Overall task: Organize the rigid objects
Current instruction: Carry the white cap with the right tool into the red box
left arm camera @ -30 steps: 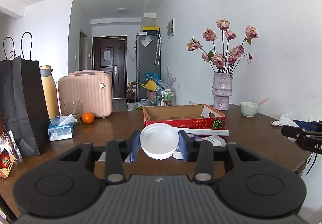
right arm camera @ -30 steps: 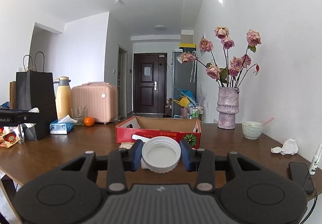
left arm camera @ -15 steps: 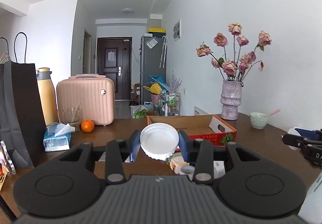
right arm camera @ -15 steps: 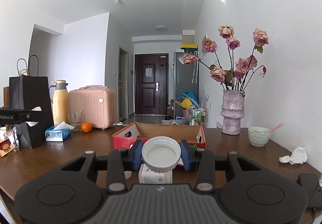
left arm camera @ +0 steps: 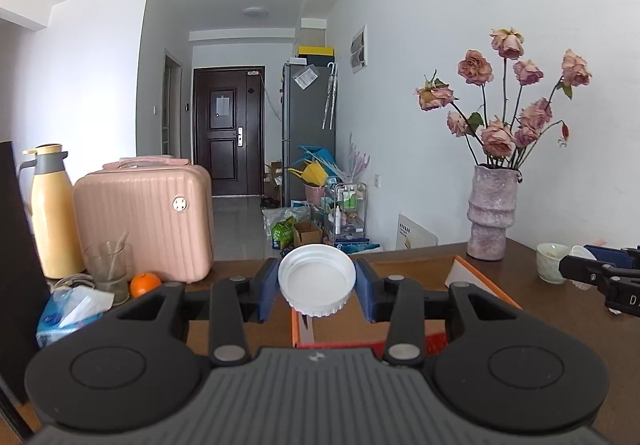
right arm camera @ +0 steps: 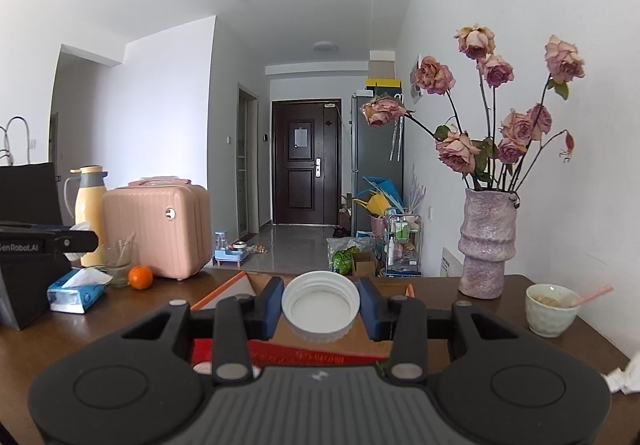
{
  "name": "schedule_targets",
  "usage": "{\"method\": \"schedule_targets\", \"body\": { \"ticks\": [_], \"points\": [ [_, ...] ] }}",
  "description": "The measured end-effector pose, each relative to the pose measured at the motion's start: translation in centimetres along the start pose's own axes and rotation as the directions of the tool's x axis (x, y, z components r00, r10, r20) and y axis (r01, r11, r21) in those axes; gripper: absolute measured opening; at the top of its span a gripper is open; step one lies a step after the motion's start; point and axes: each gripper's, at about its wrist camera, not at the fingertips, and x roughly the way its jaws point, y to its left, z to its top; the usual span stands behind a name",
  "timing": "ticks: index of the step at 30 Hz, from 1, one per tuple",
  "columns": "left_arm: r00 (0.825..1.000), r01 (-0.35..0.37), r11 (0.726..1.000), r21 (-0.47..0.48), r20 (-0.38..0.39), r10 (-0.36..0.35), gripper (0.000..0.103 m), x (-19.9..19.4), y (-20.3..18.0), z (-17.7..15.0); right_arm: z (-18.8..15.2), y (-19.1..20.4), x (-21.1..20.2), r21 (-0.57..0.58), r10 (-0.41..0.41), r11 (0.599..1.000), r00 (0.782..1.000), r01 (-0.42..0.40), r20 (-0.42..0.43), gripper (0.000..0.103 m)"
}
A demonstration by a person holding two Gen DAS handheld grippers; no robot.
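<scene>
My left gripper (left arm camera: pixel 317 288) is shut on a white ribbed lid (left arm camera: pixel 317 281), held with its hollow side toward the camera above the near edge of an open red and orange cardboard box (left arm camera: pixel 472 277). My right gripper (right arm camera: pixel 321 305) is shut on a second white lid (right arm camera: pixel 321 303), held over the same box (right arm camera: pixel 224 291). The right gripper shows at the right edge of the left wrist view (left arm camera: pixel 600 277); the left gripper shows at the left edge of the right wrist view (right arm camera: pixel 48 241). The box's inside is mostly hidden by the grippers.
On the brown table (right arm camera: pixel 500 309) stand a pink case (left arm camera: pixel 144 221), a yellow flask (left arm camera: pixel 52 209), a glass (left arm camera: pixel 108 265), an orange (left arm camera: pixel 145 283), a tissue pack (left arm camera: pixel 72 311), a vase of roses (left arm camera: pixel 490 221), a small bowl (right arm camera: pixel 550 307) and a black bag (right arm camera: pixel 24 241).
Both grippers have moved forward over the table and now hold their lids above the cardboard box. The small items in front of the box have dropped out of view.
</scene>
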Motion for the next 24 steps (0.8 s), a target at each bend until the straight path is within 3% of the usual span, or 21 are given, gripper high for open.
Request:
{"method": "schedule_targets", "body": {
  "ticks": [7,11,14,18,20,24],
  "points": [
    [0.999,0.015,1.000,-0.006,-0.030,-0.015,0.041,7.3,0.0,0.9,0.9,-1.9,8.3,0.041,0.038,0.999,0.999,-0.036,-0.038,0.039],
    [0.993,0.041,0.999,-0.008,-0.115,-0.041,0.041,12.9,0.3,1.0,1.5,-3.8,13.5,0.074,0.036,0.997,0.996,-0.029,-0.087,0.039],
    [0.975,0.082,0.997,-0.011,-0.205,-0.083,0.041,17.7,0.5,0.7,1.9,-5.3,18.2,0.079,0.069,0.995,0.982,-0.055,-0.178,0.039],
    [0.947,0.092,0.995,0.027,-0.312,-0.079,0.041,23.3,-0.2,-0.1,0.9,-6.3,24.2,0.059,0.086,0.996,0.939,-0.070,-0.334,0.039],
    [0.930,0.099,0.994,0.050,-0.359,-0.074,0.041,25.9,-0.9,-0.3,0.1,-6.3,27.0,0.011,0.069,0.997,0.906,-0.071,-0.418,0.039],
    [0.878,0.086,0.992,0.092,-0.478,-0.032,0.041,31.2,-2.1,-1.2,-1.1,-6.3,31.7,-0.054,0.014,0.997,0.853,-0.049,-0.522,0.039]
  ]
}}
